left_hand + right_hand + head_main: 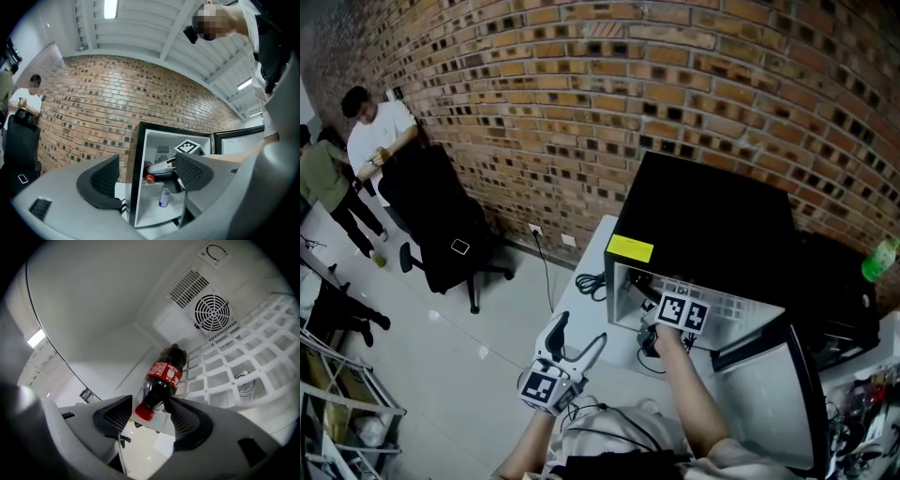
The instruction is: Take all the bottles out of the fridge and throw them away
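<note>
A small black fridge (703, 220) stands open on a white table, its door (773, 394) swung out to the right. My right gripper (150, 408) reaches inside along the wire shelf (225, 366); its marker cube (682, 312) shows at the opening. Its jaws are closed around the neck of a cola bottle (163, 376) with a red cap, which points toward the camera, and the right pad presses its shoulder. The left gripper view shows the cap (150, 178) under that gripper. My left gripper (579, 330) hangs open and empty in front of the fridge.
A drink can (163, 197) stands on the fridge floor, below the shelf. A green bottle (879, 258) sits at the far right. A black office chair (441, 220) and two people (370, 131) are at the left, by the brick wall. Cables (591, 281) lie left of the fridge.
</note>
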Demonstrator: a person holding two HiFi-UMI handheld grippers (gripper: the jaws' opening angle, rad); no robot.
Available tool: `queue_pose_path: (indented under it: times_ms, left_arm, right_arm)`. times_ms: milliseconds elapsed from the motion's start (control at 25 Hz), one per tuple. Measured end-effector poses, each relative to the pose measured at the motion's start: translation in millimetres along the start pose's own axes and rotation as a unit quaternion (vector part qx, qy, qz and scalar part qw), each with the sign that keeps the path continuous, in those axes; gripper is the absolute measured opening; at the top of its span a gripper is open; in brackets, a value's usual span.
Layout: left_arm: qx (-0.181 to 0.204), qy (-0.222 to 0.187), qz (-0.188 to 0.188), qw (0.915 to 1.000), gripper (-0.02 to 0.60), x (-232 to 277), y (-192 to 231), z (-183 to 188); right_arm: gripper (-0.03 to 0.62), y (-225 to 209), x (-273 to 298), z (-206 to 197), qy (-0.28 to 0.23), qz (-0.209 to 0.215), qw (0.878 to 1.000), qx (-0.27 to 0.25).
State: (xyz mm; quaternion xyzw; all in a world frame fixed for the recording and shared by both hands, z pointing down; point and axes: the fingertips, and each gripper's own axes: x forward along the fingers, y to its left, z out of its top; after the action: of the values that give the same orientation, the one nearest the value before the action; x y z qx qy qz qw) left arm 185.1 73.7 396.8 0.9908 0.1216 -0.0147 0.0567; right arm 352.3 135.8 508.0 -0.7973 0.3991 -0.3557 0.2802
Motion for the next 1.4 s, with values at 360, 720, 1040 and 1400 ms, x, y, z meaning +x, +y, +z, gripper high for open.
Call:
queue_pose_path:
  times_ms: [360,720,1040,1400]
  left_arm:
    - [-0.010,0.000,0.012,0.9999,0.367,-9.4,8.2,1.9]
    - [-0.018,0.003,0.009,0.9998,0.367,-9.8,8.9,0.4]
    - [-0.012,0.013,-0.013,0.9998,0.367,-1.6,6.1,-15.2]
    - [-0.026,0.010,-0.033,0.9991,0.367,18.1,-13.8,-18.3]
  right_arm:
    - [0.250,8.7,16.2,-10.1,-0.011,0.046,0.993,0.112]
    - [0.161,3.6,-0.8,-7.6,-0.060,0.048,0.995,0.069]
    - [0.153,-1.4,-74.1,-0.3,-0.113,-0.003,0.988,-0.108]
    - [0.152,24.4,-137.7,37.8,-0.203,-0.028,0.947,-0.248]
